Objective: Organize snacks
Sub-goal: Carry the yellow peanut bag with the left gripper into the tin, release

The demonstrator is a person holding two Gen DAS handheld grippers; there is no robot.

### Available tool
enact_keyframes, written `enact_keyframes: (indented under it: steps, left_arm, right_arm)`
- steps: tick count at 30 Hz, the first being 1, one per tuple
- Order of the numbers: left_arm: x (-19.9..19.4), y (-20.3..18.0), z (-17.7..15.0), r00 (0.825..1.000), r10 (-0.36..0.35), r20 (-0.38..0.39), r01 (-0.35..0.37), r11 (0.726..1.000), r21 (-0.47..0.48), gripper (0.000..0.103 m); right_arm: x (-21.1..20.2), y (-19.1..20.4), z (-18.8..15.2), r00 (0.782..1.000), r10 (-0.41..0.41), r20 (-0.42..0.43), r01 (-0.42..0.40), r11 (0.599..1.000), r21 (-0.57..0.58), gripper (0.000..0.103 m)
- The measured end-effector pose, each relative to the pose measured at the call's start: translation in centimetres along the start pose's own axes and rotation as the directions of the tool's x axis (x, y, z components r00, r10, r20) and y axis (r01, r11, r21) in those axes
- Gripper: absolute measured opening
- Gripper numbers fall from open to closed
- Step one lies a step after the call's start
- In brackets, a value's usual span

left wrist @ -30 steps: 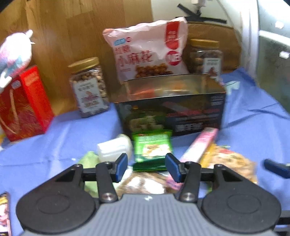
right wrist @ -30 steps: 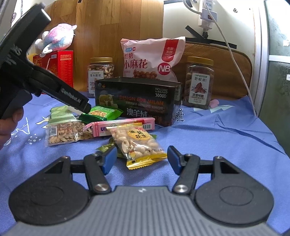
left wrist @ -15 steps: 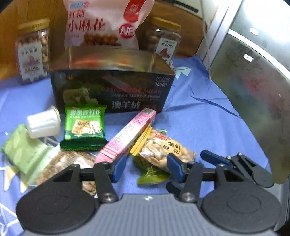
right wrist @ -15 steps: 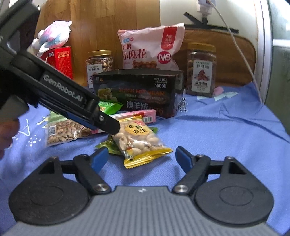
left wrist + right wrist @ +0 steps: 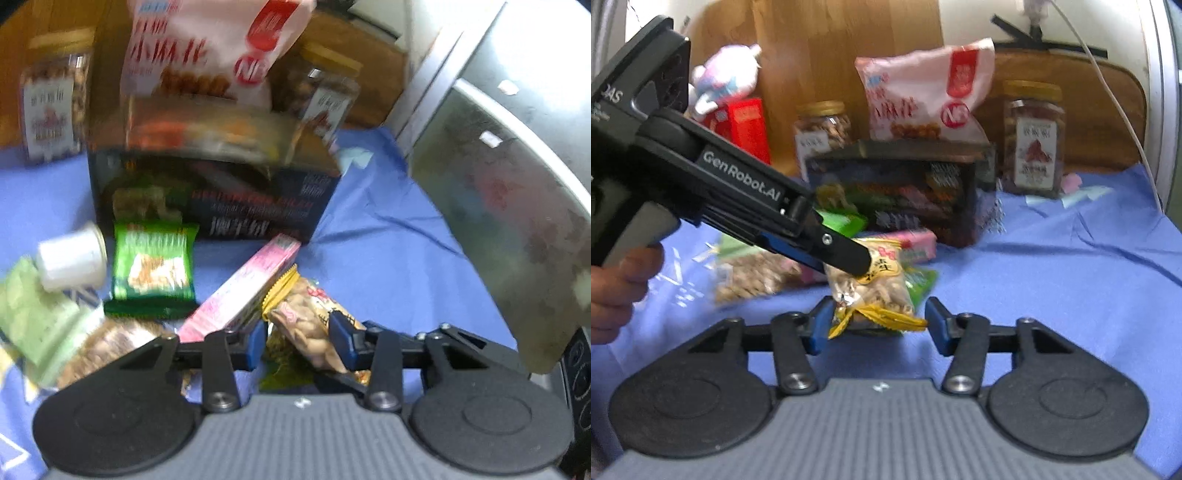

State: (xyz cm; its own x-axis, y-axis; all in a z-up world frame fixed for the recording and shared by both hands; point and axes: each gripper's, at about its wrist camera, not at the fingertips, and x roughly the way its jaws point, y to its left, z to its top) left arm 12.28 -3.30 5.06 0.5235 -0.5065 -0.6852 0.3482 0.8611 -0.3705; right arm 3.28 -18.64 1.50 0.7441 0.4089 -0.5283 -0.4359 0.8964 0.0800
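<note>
Right wrist view, biggest first:
blue cloth (image 5: 1052,280): covers the whole surface, creased toward the right edge; carries everything below.
pink snack bag (image 5: 925,92): upright at the back edge, centre, behind the box.
dark box (image 5: 905,192): open-top, mid cloth nr the back; left wrist view shows packets inside, too blurred to name.
nut jars: left jar (image 5: 823,129) beside the box's left back corner, right jar (image 5: 1034,136) at its right back corner; both upright, lids on.
red carton (image 5: 746,125): back left, plush toy (image 5: 724,79) on top of it or just behind, can't tell which.
pink stick box (image 5: 243,291): lies flat, slanting out from the dark box's front right corner toward the cloth's front edge.
green packet (image 5: 153,266): flat, just in front of the box's left half.
white cup (image 5: 72,260): on its side, left of the green packet, touching or nearly.
seed packet (image 5: 753,277): flat, left of centre, partly under the left tool.
peanut packet (image 5: 875,284): task item; front-centre of the cloth, between both tools, yellow crimped end toward the right wrist camera.
left gripper (image 5: 297,343): reaches in from the left in a hand (image 5: 617,291); jaws closing, pads pinching the peanut packet's far end.
right gripper (image 5: 877,325): jaws closing with the packet's yellow end between them; left pad at the crimp, right pad not clearly touching, so no firm pinch seen.
</note>
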Motion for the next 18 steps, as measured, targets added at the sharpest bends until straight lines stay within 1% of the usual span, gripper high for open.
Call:
enact_keyframes:
  steps: [1,5,7,9,11,14,18]
  left_arm:
    - [-0.6,-0.1,0.3,1.0,0.001,0.016,-0.001,1.0,0.007,0.032]
    - [-2.6,0.3,2.4,0.995,0.003,0.104,-0.004,1.0,0.01,0.032]
    - [-3.5,0.8,3.6,0.99,-0.004,0.139,0.003,1.0,0.008,0.032]
    - [-4.1,1.1,5.1,0.984,0.007,0.181,-0.012,0.999,0.03,0.032]
    - [-3.8,1.6,6.7,0.977,0.031,0.209,-0.039,0.999,0.033,0.032]
    - [-2.0,3.5,9.5,0.972,0.068,0.225,-0.07,0.998,0.003,0.032]
    - [0.9,6.7,11.8,0.973,0.104,0.206,-0.096,0.994,-0.048,0.033]
  right_arm:
    - [-0.2,0.2,0.4,1.0,0.022,0.013,-0.022,1.0,-0.007,0.044]
    - [0.0,1.2,2.6,0.996,0.0,0.091,0.005,0.999,-0.054,0.044]
    - [0.3,1.1,3.9,0.992,0.011,0.122,-0.005,0.999,-0.05,0.044]
    - [0.9,1.0,5.2,0.987,0.018,0.157,-0.009,0.998,-0.058,0.044]
    - [2.0,0.8,6.6,0.984,0.015,0.179,0.0,0.997,-0.083,0.044]
    - [5.0,0.4,8.7,0.984,0.016,0.178,0.003,0.994,-0.107,0.044]
    - [9.9,-0.9,10.9,0.993,0.027,0.114,-0.015,0.995,-0.102,0.044]
